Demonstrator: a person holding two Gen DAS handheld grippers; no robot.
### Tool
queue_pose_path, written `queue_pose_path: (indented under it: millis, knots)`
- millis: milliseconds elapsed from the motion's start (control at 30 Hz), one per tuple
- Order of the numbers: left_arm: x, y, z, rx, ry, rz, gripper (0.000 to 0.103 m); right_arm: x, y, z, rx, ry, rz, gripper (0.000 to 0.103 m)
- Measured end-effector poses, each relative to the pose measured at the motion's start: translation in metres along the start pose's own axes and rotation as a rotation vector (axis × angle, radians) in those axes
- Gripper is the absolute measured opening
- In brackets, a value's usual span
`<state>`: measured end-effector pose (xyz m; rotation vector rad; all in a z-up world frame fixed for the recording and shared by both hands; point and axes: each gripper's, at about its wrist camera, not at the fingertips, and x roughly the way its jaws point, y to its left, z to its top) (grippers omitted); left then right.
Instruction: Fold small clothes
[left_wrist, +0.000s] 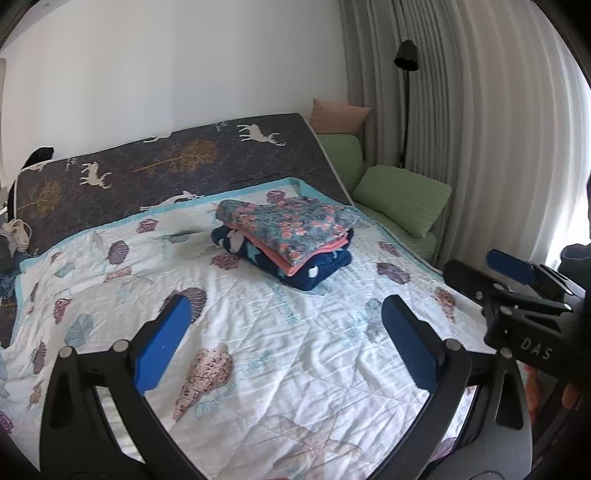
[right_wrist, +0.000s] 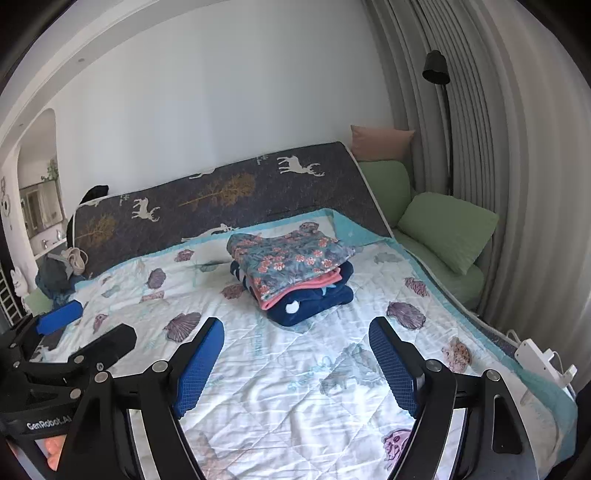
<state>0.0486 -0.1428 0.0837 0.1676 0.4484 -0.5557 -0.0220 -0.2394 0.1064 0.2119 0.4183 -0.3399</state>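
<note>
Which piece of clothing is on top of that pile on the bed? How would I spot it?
Start at the white seashell quilt covering the bed; a small stack of folded clothes sits toward its far side. The top piece is the floral garment, grey-blue with coral flowers, lying over a plain coral layer and a navy one with white shapes.

Quilted cloth bedspread (right_wrist: 280, 373); soft fleecy folded clothes (right_wrist: 295, 273); matt green pillow (right_wrist: 447, 229).

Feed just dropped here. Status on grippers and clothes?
Left gripper open, empty. Right gripper open, empty. Folded clothes stacked on quilt. Nothing in the way.
</note>
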Motion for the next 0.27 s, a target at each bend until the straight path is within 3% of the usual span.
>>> queue_pose_path:
  millis: [267]
  knots:
    - [-0.0013, -0.0106, -0.0030, 0.015, 0.021, 0.024, 0.102, -0.0056, -0.0027, -0.0017, 0.014, -0.005, 0.003, 0.083]
